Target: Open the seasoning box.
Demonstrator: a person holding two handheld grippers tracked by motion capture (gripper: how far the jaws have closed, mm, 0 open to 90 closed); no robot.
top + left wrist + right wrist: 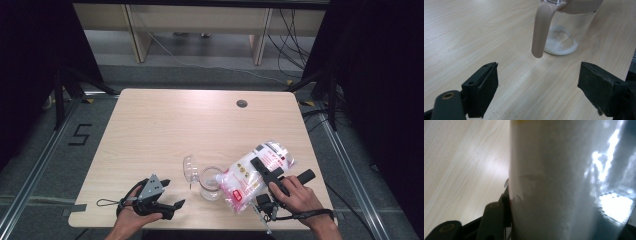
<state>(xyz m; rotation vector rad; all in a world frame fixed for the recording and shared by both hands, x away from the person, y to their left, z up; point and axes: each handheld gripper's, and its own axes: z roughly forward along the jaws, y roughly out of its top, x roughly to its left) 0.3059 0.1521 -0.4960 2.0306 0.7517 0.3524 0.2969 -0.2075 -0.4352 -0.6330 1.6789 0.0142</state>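
A clear jug [210, 184] with a beige handle [540, 32] stands near the table's front edge, its lid [190, 169] hinged open to the left. A little white powder [561, 45] lies in its bottom. My right gripper [261, 166] is shut on a plastic bag of white powder [252, 172] with pink print, tilted with its lower end at the jug's rim. In the right gripper view the bag [564, 182] presses against one black finger [495, 217]. My left gripper [172, 194] is open left of the jug, low over the table [474, 30], with nothing between its fingers.
The wooden table [165, 125] has a round cable hole [242, 103] at its back right. Its front edge runs just below both hands. Beyond the table are a grey floor, a pale desk frame [140, 35] and loose cables [295, 35].
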